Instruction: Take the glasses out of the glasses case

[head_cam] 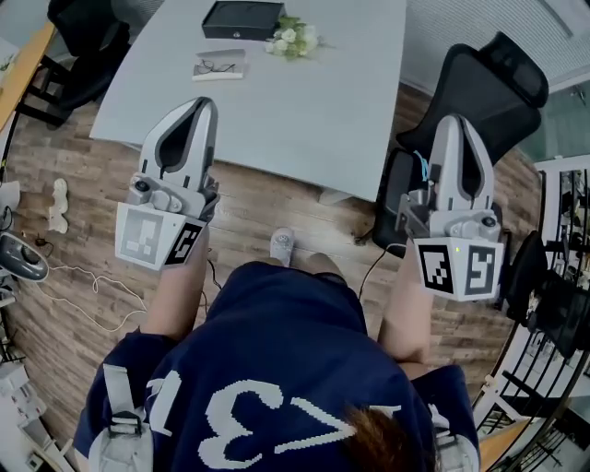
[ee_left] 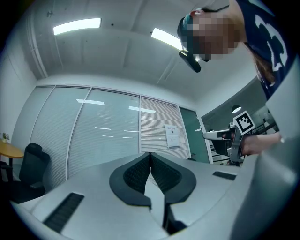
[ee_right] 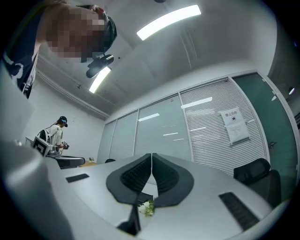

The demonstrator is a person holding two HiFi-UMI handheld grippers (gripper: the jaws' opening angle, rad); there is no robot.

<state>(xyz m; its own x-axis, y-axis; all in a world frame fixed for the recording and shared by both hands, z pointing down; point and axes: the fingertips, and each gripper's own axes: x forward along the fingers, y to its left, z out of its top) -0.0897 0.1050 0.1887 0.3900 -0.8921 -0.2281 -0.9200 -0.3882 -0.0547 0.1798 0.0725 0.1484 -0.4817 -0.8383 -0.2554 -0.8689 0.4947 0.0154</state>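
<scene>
at the far end of the white table (head_cam: 304, 111) lies a black glasses case (head_cam: 241, 18), with its lid down as far as this small view lets me judge. just in front of it and a little to the left, a pair of glasses (head_cam: 219, 64) rests on a pale pad (head_cam: 232, 72), apart from the case. a small bunch of white flowers (head_cam: 295, 40) sits just beside the case's right end.

both tools are held well back from the table, over the wooden floor (head_cam: 83, 240), with their tips pointing toward it. the left gripper (head_cam: 205, 103) has its jaws pressed together. in the left gripper view the two dark ribbed pads (ee_left: 136, 176) meet at the tip in a single seam, with nothing caught between them. the right gripper (head_cam: 452, 122) is the same: in the right gripper view its pads (ee_right: 166, 176) touch at the tip and grip nothing. the flowers show through the gap lower down behind those jaws, far off on the table and not held.

a black office chair (head_cam: 489, 88) stands by the table's right corner, just beyond the right gripper. a second dark chair (head_cam: 88, 28) stands at the upper left. a white cable (head_cam: 92, 295) trails over the floor on the left. the person's dark blue shirt (head_cam: 277, 350) with white numerals fills the bottom of the head view. in the right gripper view a second person (ee_right: 54, 136) in a cap stands far off at the left edge.
</scene>
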